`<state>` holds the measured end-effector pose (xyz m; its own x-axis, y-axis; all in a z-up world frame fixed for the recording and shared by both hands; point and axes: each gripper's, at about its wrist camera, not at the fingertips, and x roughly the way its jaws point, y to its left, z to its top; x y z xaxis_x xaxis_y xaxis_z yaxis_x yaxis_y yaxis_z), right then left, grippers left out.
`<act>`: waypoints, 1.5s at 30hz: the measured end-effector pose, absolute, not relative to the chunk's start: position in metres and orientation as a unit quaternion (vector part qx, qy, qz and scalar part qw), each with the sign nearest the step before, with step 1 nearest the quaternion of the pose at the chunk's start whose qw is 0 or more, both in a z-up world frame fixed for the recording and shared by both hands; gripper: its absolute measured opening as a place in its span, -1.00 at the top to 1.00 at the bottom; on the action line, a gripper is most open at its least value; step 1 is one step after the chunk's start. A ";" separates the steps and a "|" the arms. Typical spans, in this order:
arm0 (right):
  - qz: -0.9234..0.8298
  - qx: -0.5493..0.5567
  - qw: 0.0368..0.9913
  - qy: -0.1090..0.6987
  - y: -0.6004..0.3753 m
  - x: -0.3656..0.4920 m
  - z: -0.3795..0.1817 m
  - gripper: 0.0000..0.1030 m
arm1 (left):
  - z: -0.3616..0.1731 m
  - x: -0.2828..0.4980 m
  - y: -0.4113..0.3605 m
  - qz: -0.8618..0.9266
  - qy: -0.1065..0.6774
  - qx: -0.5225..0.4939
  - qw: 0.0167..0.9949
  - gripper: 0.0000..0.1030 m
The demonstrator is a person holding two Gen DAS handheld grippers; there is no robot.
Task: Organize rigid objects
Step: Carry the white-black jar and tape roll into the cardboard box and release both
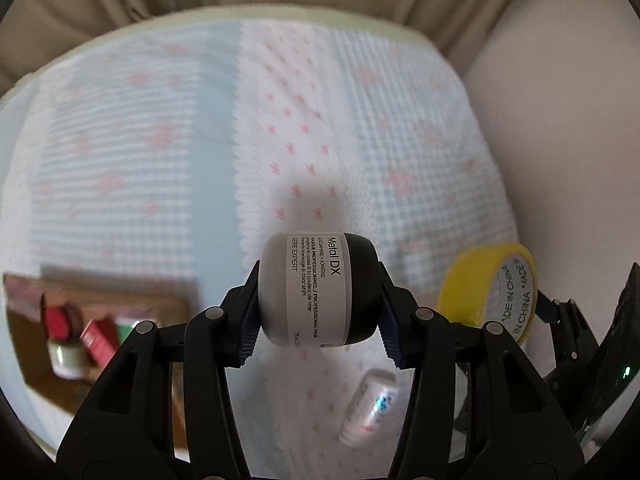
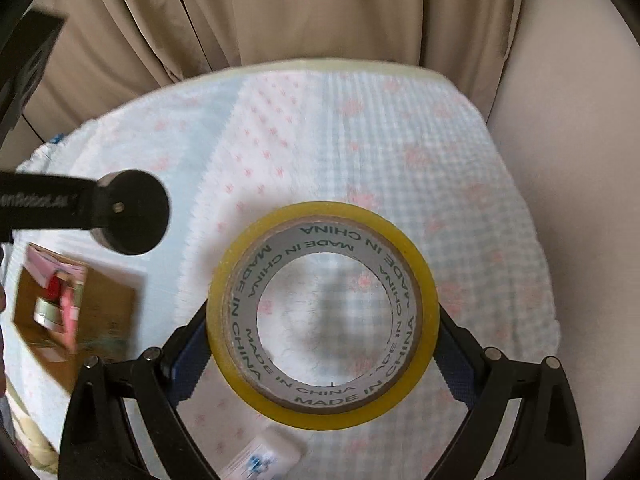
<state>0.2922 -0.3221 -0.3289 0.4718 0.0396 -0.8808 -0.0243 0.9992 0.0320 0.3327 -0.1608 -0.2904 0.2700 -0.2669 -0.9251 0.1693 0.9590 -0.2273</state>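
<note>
My left gripper (image 1: 318,316) is shut on a grey jar with a black lid (image 1: 318,290), labelled Metal DX, held on its side above the bed. My right gripper (image 2: 322,344) is shut on a yellow tape roll (image 2: 322,316), held upright with its hole facing the camera; the roll also shows in the left wrist view (image 1: 490,290), to the right of the jar. The jar's black lid (image 2: 132,212) shows in the right wrist view at the left. An open cardboard box (image 1: 100,340) (image 2: 72,320) lies on the bed at lower left, holding a red-capped jar (image 1: 60,340) and a red packet (image 1: 100,340).
A white tube-like bottle (image 1: 370,408) (image 2: 264,458) lies on the blue, white and pink patterned bedspread (image 1: 280,120) below the grippers. Beige curtains (image 2: 280,12) hang behind the bed. A pale wall (image 1: 560,120) is on the right.
</note>
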 end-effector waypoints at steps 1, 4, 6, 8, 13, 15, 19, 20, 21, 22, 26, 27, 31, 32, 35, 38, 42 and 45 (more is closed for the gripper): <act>0.021 0.011 0.859 0.511 -0.322 0.289 -0.318 -0.86 | -0.276 0.324 -0.148 -0.132 0.583 -0.054 0.800 0.10; 0.034 0.019 0.860 0.509 -0.310 0.276 -0.289 -0.86 | -0.253 0.308 -0.122 -0.116 0.572 -0.080 0.808 0.10; 0.047 0.021 0.860 0.508 -0.298 0.269 -0.269 -0.86 | -0.236 0.295 -0.104 -0.103 0.562 -0.090 0.816 0.10; 0.061 0.023 0.860 0.505 -0.285 0.265 -0.253 -0.86 | -0.221 0.281 -0.082 -0.086 0.553 -0.092 0.824 0.10; 0.105 0.025 0.859 0.501 -0.240 0.256 -0.221 -0.86 | -0.201 0.249 -0.021 -0.047 0.538 -0.107 0.835 0.10; 0.121 0.028 0.858 0.498 -0.222 0.253 -0.213 -0.86 | -0.199 0.238 0.003 -0.036 0.537 -0.115 0.835 0.10; 0.149 0.024 0.856 0.495 -0.180 0.244 -0.202 -0.86 | -0.199 0.218 0.050 -0.015 0.534 -0.125 0.836 0.10; 0.153 0.022 0.855 0.495 -0.172 0.242 -0.201 -0.86 | -0.200 0.214 0.061 -0.011 0.534 -0.128 0.836 0.10; 0.158 0.020 0.854 0.496 -0.162 0.240 -0.200 -0.86 | -0.201 0.210 0.075 -0.008 0.534 -0.133 0.835 0.10; 0.162 0.018 0.851 0.499 -0.149 0.238 -0.200 -0.86 | -0.203 0.207 0.088 -0.007 0.535 -0.137 0.833 0.10; 0.164 0.023 0.843 0.511 -0.113 0.232 -0.203 -0.86 | -0.215 0.202 0.131 -0.004 0.543 -0.135 0.829 0.10; 0.162 0.026 0.841 0.516 -0.103 0.231 -0.204 -0.86 | -0.218 0.202 0.143 -0.005 0.545 -0.135 0.827 0.10; 0.150 0.041 0.829 0.537 -0.066 0.231 -0.218 -0.86 | -0.236 0.208 0.187 -0.010 0.556 -0.132 0.820 0.10; 0.146 0.042 0.827 0.541 -0.059 0.232 -0.222 -0.86 | -0.240 0.211 0.194 -0.012 0.559 -0.130 0.819 0.10; 0.128 0.040 0.817 0.560 -0.030 0.235 -0.238 -0.86 | -0.260 0.223 0.214 -0.024 0.572 -0.116 0.811 0.10; 0.110 0.046 0.806 0.580 -0.006 0.241 -0.258 -0.86 | -0.285 0.239 0.230 -0.041 0.587 -0.103 0.802 0.10; 0.076 0.066 0.787 0.609 0.016 0.251 -0.295 -0.86 | -0.323 0.260 0.244 -0.060 0.615 -0.087 0.781 0.10; 0.056 0.072 0.774 0.626 0.029 0.258 -0.322 -0.86 | -0.347 0.273 0.246 -0.069 0.629 -0.071 0.771 0.10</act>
<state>0.2577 0.0291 -0.3218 0.2101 0.1769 -0.9615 0.0038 0.9833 0.1818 0.2729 0.2458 -0.3472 0.1980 -0.1960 -0.9604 0.0182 0.9804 -0.1963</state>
